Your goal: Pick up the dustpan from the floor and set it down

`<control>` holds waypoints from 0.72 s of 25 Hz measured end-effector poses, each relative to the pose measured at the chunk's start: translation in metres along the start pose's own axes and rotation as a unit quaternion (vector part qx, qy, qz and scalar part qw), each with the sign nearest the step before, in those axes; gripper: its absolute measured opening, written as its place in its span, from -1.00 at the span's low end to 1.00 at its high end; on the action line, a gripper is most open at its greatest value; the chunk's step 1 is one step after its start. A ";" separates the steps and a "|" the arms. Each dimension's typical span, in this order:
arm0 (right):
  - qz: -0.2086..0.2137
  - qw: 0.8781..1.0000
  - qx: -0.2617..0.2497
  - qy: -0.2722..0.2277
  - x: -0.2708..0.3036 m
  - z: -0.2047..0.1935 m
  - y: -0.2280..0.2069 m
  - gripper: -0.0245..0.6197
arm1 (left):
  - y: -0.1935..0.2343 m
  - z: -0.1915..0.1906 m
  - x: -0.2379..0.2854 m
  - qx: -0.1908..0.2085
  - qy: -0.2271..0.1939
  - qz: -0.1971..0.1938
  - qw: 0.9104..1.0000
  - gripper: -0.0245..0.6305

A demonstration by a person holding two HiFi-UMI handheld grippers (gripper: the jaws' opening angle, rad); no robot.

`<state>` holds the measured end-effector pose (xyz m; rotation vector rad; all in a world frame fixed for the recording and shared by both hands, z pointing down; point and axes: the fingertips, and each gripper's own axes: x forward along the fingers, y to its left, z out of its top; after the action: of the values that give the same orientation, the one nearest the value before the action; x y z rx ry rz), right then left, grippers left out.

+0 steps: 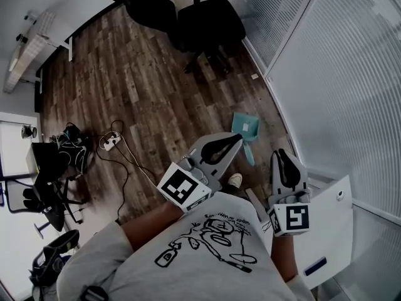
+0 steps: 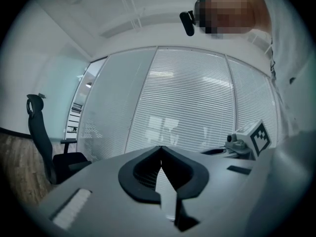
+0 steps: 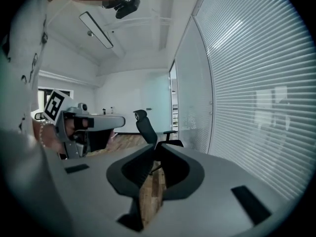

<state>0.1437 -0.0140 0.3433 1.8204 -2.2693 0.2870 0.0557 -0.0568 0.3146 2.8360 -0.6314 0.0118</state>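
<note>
wood floor (image 1: 138,99) bears a teal dustpan (image 1: 246,128); left hand-held gripper (image 1: 239,138) and right hand-held gripper (image 1: 282,153) sit closed, empty.

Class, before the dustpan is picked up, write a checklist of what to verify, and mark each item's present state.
1. Dustpan on the floor, in sight: ok.
2. Left tongs open: not ok, shut and empty.
3. Right tongs open: not ok, shut and empty.
4. Either tongs aimed at the dustpan: not ok, neither gripper view shows it.
5. Power strip lies away from the dustpan: ok.
</note>
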 end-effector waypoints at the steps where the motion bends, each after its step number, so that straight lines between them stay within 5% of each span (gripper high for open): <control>1: 0.001 1.000 0.002 0.006 0.001 -0.005 0.001 -0.89 | 0.001 -0.001 -0.002 -0.001 0.001 0.002 1.000 -0.92; 18: 0.027 0.992 0.010 0.122 0.027 -0.129 0.007 -0.61 | 0.003 -0.017 -0.016 -0.013 0.016 0.015 1.000 -0.92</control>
<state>0.1377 -0.0015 0.4743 1.6346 -2.1545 0.5138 0.0408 -0.0493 0.3312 2.7948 -0.6631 0.0522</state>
